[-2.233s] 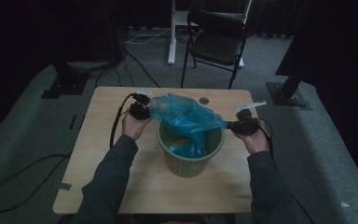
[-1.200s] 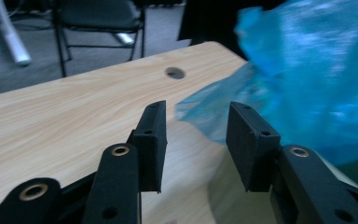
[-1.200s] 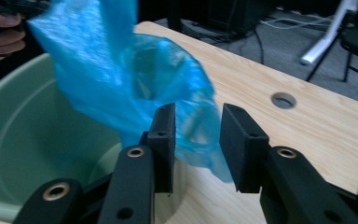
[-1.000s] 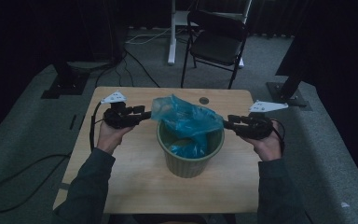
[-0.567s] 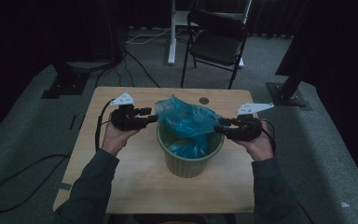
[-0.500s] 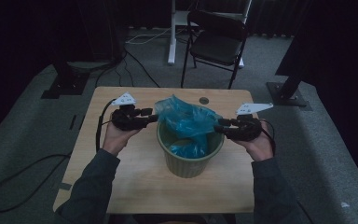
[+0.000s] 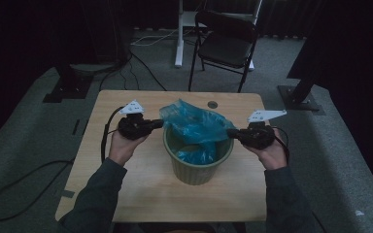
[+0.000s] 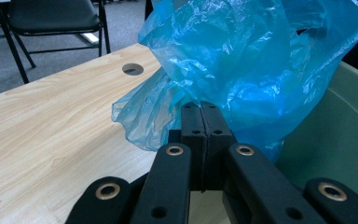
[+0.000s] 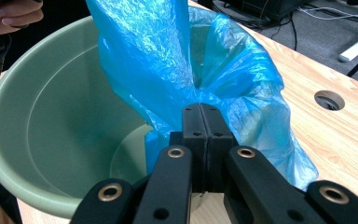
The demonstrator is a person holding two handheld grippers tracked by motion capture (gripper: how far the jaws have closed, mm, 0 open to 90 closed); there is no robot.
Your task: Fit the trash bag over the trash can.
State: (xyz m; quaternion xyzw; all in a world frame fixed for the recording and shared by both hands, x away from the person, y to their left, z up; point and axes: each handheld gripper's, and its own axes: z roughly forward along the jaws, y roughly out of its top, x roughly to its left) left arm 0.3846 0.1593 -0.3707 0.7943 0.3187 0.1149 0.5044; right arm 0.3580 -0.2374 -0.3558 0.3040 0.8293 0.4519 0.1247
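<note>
Both hand-held grippers pinch the rim of a blue plastic bag over a green bin on the desk.

The left hand-held gripper (image 7: 156, 124) has just been closing and now has its jaws clamped tight on a fold of the blue bag (image 7: 194, 126) at the bin's left rim; the right hand-held gripper (image 7: 232, 132) has closed the same way on the film at the opposite side. From where I stand that looks deliberate: with a grip on each side, the person can pull the mouth of the bag apart and stretch it over the rim of the green bin (image 7: 196, 167). The bag hangs partly inside the bin and bunches up above it, not yet spread. The bin sits mid-desk (image 7: 126, 189), between the two hands.
</note>
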